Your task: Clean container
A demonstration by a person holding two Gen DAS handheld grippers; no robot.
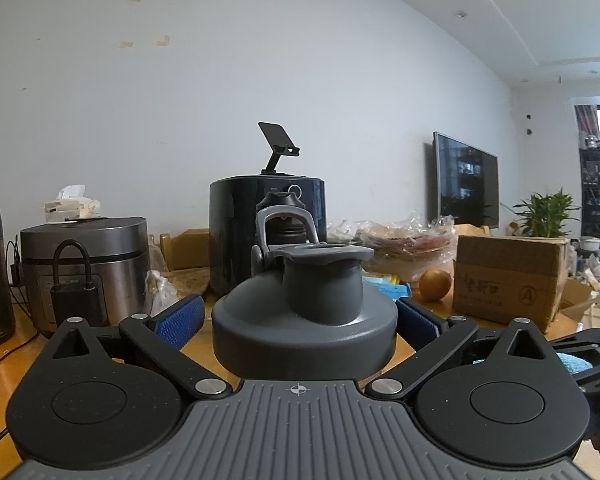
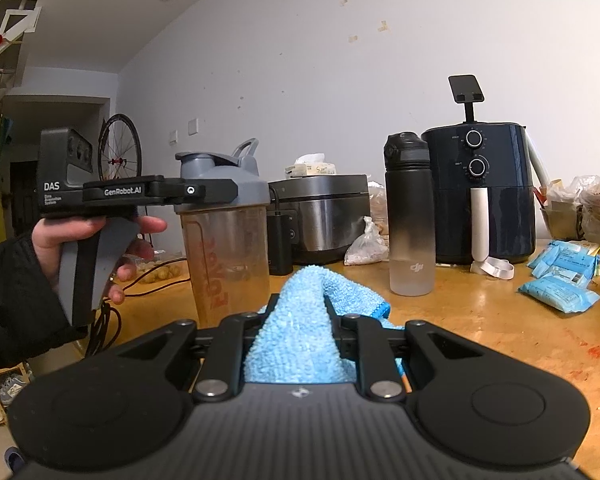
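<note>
The left tongs carry the words "GenRobot.AI" on the arm and "DAS" on the camera housing, and they are clamped on the grey lid of the shaker bottle, a clear container with red lettering down its side that cannot be read fully; it looks empty and stands on the wooden surface at the near left. A hand in a dark sleeve grips the handle. In the left wrist view the blue pads sit against both sides of that lid. The right tongs are pressed together, pinching a light blue cloth just in front of the shaker. Farther right stands a black-to-clear water bottle marked "dji", apparently empty, beside a dark air fryer with two dials. A steel rice cooker sits behind, and blue packets lie at the far right.
</note>
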